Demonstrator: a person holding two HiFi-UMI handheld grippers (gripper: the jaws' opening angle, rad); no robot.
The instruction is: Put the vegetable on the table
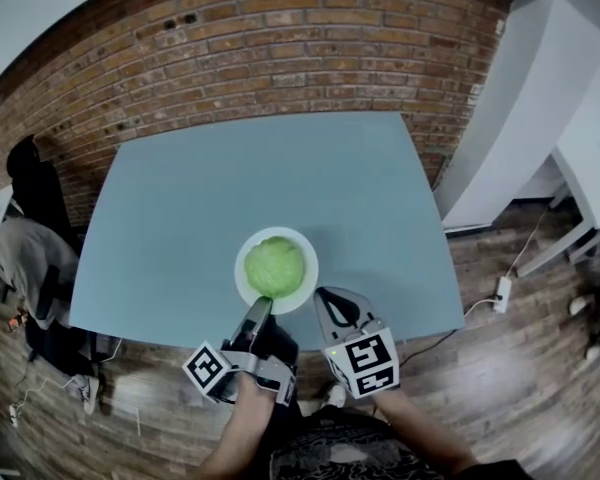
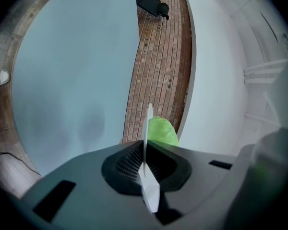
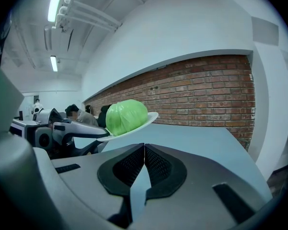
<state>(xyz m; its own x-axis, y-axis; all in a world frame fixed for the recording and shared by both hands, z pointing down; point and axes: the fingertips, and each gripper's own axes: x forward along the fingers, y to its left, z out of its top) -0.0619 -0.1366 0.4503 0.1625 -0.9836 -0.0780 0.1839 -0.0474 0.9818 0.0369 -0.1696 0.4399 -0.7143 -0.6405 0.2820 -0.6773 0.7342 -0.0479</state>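
Cabbage (image 1: 274,266) sits on a tilted white plate (image 1: 306,268) at lower centre of the head view, over the blue table (image 1: 170,218). Left claw (image 1: 261,308) pinches the plate's near rim. Right claw (image 1: 326,298), just beside it, is closed on nothing.

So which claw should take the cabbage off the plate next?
Right. The right claw is shut and empty, just beside the plate and facing the cabbage; it only needs to open. The left claw is clamped on the plate's rim, so it's likely busy.
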